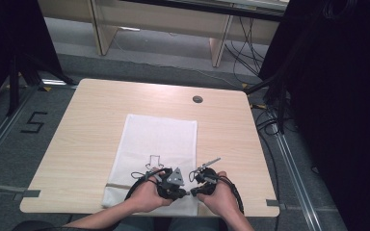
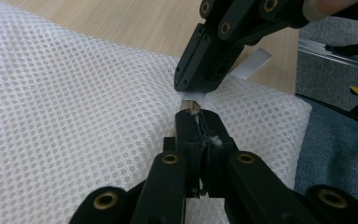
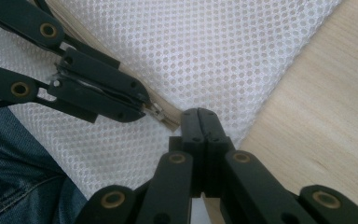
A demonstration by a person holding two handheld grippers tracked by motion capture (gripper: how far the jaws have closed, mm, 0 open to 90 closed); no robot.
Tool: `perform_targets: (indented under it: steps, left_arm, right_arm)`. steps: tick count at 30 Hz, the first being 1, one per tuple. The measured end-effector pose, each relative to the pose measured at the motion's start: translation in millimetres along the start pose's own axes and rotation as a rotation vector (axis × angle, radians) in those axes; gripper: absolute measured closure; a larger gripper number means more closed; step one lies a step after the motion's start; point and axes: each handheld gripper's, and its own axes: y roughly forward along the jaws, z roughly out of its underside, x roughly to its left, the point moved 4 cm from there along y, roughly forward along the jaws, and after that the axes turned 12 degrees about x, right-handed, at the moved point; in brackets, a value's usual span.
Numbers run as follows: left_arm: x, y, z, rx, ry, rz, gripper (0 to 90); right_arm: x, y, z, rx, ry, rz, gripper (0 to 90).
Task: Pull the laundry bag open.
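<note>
Pinching white mesh bag [image 2: 74, 107] (honeycomb weave) — both hand-held grippers clamped.

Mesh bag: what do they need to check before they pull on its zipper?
1. Mesh bag lies flat on the table: ok.
2. Left gripper is shut on the zipper pull: ok.
3. Right gripper is shut on the mesh bag's edge, right beside the pull: ok.
4. The two grippers' tips are close together but not bumping: ok.
5. How far the zipper is already open: cannot tell.
6. Mesh caught in the zipper teeth: cannot tell, the jaws cover that spot.
</note>
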Motion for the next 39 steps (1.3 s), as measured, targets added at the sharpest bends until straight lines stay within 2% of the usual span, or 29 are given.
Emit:
perform_targets:
  steps: [4, 5, 7, 12, 15, 16, 17, 18, 20, 21, 23, 24, 25, 28, 29, 34, 36, 37, 39]
  left_arm:
    - [-0.1, -1.2, 0.3, 0.001, 0.002, -0.001, 87.2]
    - [0.4, -1.9, 0.1, 0.003, 0.016, -0.005, 87.2]
    - [0.3, -2.8, 0.7, 0.015, 0.014, -0.013, 87.2]
    - [2.1, -7.7, 3.1, 0.015, 0.019, -0.015, 87.2]
    - [1.4, -8.4, 4.3, 0.006, 0.004, -0.007, 87.2]
    - [1.5, -8.5, 4.3, 0.008, 0.009, -0.009, 87.2]
    - [1.4, -8.9, 4.3, 0.011, 0.012, -0.011, 87.2]
    - [1.4, -9.2, 4.3, 0.012, 0.014, -0.012, 87.2]
    - [2.0, -10.3, 4.3, 0.009, 0.021, -0.011, 87.2]
    - [2.3, -11.3, 5.0, 0.015, 0.015, -0.016, 87.2]
    - [3.2, -12.9, 5.7, 0.01, 0.024, -0.013, 87.2]
    - [3.2, -12.9, 5.7, 0.01, 0.024, -0.013, 87.2]
    - [2.5, -13.6, 6.4, 0.008, 0.007, -0.011, 87.2]
    - [2.9, -14.5, 7.0, 0.009, 0.013, -0.014, 87.2]
    - [3.3, -14.7, 7.2, 0.013, 0.017, -0.017, 87.2]
    - [2.6, -15.2, 6.7, 0.011, 0.015, -0.015, 87.2]
    - [3.6, -16.1, 6.5, 0.012, 0.033, -0.018, 87.2]
    - [2.3, -16.4, 6.7, 0.009, 0.014, -0.014, 87.2]
    - [2.7, -16.8, 6.7, 0.012, 0.02, -0.019, 87.2]
  right_arm:
    - [1.9, -0.8, 0.6, 0.008, 0.011, 0.007, 90.0]
    - [1.1, -0.5, 0.1, -0.003, -0.011, 0.008, 90.0]
    - [1.7, -0.6, 0.4, -0.003, -0.001, 0.009, 90.0]
    - [1.3, -0.5, 0.2, -0.004, -0.008, 0.009, 90.0]
    - [1.4, -0.5, 0.2, -0.003, -0.008, 0.008, 90.0]
    - [1.6, -0.5, 0.6, 0.004, 0.003, 0.009, 90.0]
    - [-0.8, 0.5, -0.6, -0.013, -0.035, 0.014, 90.0]
    - [1.3, -0.4, 0.4, 0.001, -0.003, 0.011, 90.0]
    - [1.8, -0.6, 0.7, 0.005, 0.004, 0.01, 90.0]
    - [0.4, 0.0, 0.0, -0.005, -0.018, 0.012, 90.0]
    - [1.9, -0.7, 0.7, 0.005, 0.008, 0.01, 90.0]
    - [1.9, -0.7, 0.7, 0.005, 0.008, 0.01, 90.0]
    - [1.6, -0.6, 0.6, 0.002, 0.003, 0.01, 90.0]
    - [1.8, -0.5, 0.5, 0.005, 0.001, 0.009, 90.0]
    - [1.2, -0.3, 0.0, -0.004, -0.015, 0.01, 90.0]
    - [1.2, -0.4, 0.2, -0.004, -0.012, 0.009, 90.0]
    - [1.3, -0.4, 0.2, -0.003, -0.01, 0.008, 90.0]
    - [1.5, -0.5, 0.2, -0.001, -0.011, 0.009, 90.0]
    - [1.3, -0.4, 0.0, -0.003, -0.016, 0.008, 90.0]
